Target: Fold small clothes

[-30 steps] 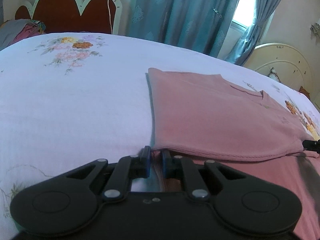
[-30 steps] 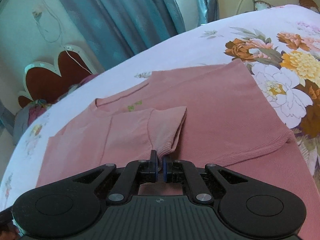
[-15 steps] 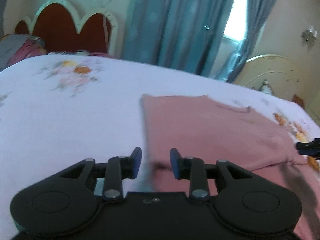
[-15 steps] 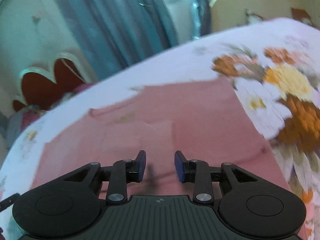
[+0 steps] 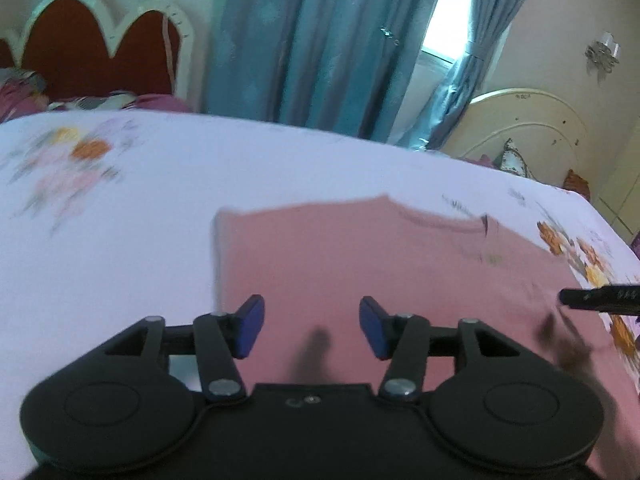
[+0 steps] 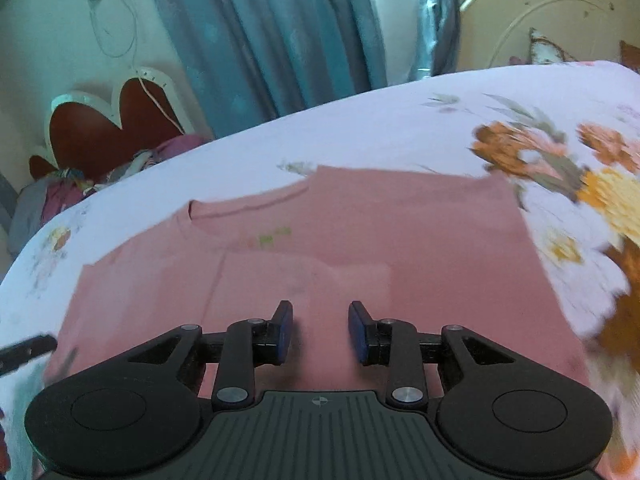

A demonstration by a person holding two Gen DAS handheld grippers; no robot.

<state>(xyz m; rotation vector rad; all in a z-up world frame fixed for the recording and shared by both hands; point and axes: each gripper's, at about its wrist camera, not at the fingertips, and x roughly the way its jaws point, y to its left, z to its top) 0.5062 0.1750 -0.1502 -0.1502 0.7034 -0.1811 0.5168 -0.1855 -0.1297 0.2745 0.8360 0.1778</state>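
A small pink T-shirt (image 5: 360, 256) lies flat on the bed, its left side folded inward, neckline toward the far side. It also shows in the right wrist view (image 6: 360, 236), with the folded sleeve lying on its middle. My left gripper (image 5: 311, 326) is open and empty, raised above the shirt's left part. My right gripper (image 6: 320, 330) is open and empty above the shirt's middle. A tip of the right gripper (image 5: 600, 300) shows at the right edge of the left wrist view.
The white bedsheet with flower prints (image 5: 120, 208) surrounds the shirt. A red scalloped headboard (image 5: 92, 56) and bundled clothes (image 6: 80, 184) stand at the far left. Blue curtains (image 5: 312, 40) and a cream footboard (image 5: 528, 128) lie beyond the bed.
Both grippers let go of the pink shirt, opened wide, and lifted up and back. The folded side and sleeve now lie flat on the shirt.
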